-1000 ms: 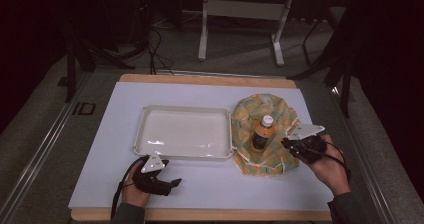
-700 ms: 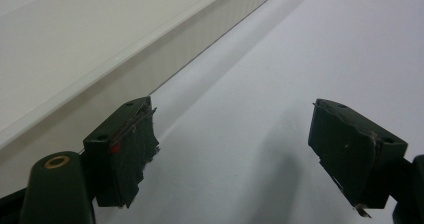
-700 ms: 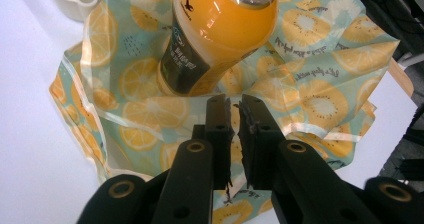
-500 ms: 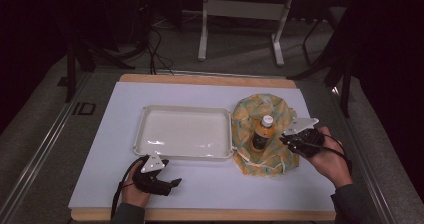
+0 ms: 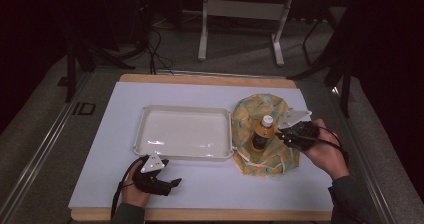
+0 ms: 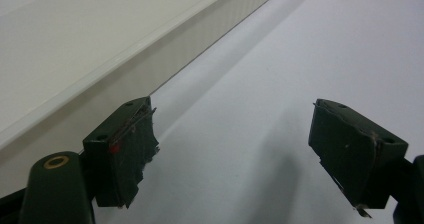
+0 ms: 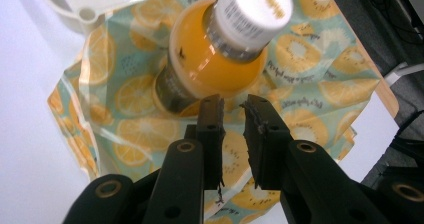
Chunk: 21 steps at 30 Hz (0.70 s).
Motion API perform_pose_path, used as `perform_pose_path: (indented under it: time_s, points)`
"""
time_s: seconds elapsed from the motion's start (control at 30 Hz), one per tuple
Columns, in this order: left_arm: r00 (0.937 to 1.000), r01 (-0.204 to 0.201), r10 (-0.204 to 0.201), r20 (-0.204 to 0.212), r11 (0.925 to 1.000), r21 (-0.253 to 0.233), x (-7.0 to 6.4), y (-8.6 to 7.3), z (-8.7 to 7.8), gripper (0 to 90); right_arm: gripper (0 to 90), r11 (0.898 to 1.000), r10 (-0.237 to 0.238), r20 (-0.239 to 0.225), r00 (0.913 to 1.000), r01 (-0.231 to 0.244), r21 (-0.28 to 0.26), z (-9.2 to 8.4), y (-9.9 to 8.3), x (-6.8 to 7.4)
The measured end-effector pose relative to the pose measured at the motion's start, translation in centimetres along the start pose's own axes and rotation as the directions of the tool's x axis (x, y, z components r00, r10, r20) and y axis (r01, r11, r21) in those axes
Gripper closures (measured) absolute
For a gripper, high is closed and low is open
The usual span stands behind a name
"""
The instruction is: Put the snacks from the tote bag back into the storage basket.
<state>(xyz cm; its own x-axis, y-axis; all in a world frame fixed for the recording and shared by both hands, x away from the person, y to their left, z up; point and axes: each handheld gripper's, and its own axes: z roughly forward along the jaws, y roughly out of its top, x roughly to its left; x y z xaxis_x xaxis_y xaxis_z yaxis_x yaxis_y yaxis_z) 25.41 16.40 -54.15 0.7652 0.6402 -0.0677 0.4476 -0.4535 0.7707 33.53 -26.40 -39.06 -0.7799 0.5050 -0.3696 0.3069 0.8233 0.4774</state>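
High view: a bottle of orange juice (image 5: 261,133) stands upright on a fruit-print cloth (image 5: 250,115) at the right of the white surface (image 5: 120,114).
Bottle: orange liquid, white cap with print around its side, dark label low on the body; in the right gripper view the bottle (image 7: 210,59) leans away from the camera, cap uppermost.
Cloth: pale green with orange slices and kiwi halves, spread under the bottle, its edges rumpled; in the right gripper view the cloth (image 7: 310,64) lies all round the bottle's base.
Tray: a shallow white tray (image 5: 150,115) lies just left of the cloth, its right rim touching or overlapped by the cloth's edge.
Right gripper (image 5: 283,135): just right of the bottle, held in the person's right hand; in its own view the right gripper (image 7: 232,110) has its jaws a narrow gap apart, having just been opening, with nothing between them, tips just short of the bottle's lower body.
Left gripper (image 5: 170,184): near the front edge of the surface, below the tray's front rim; in its own view the left gripper (image 6: 230,149) has jaws wide apart, bare surface between them, the tray wall (image 6: 165,59) alongside.
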Motion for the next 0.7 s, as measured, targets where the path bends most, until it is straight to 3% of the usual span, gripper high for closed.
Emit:
perform_pose_path:
  time_s: [0.3,0.53,0.7]
  points:
    - [1.0000,0.001,-0.001,0.000,1.0000,-0.001,0.0,0.0,0.0,18.8,69.1,1.000,0.013,0.020,0.9997,-0.013,0.001,-0.1,1.1,-0.8]
    - [1.0000,0.000,0.000,0.000,1.0000,0.002,0.0,0.0,0.0,18.8,59.1,1.000,0.015,0.016,0.9998,-0.015,0.009,0.0,1.4,-1.2]
    - [1.0000,0.000,0.000,-0.001,1.0000,0.002,0.0,0.0,0.0,18.9,57.1,1.000,0.006,0.007,1.0000,-0.006,0.016,0.3,1.8,-1.3]
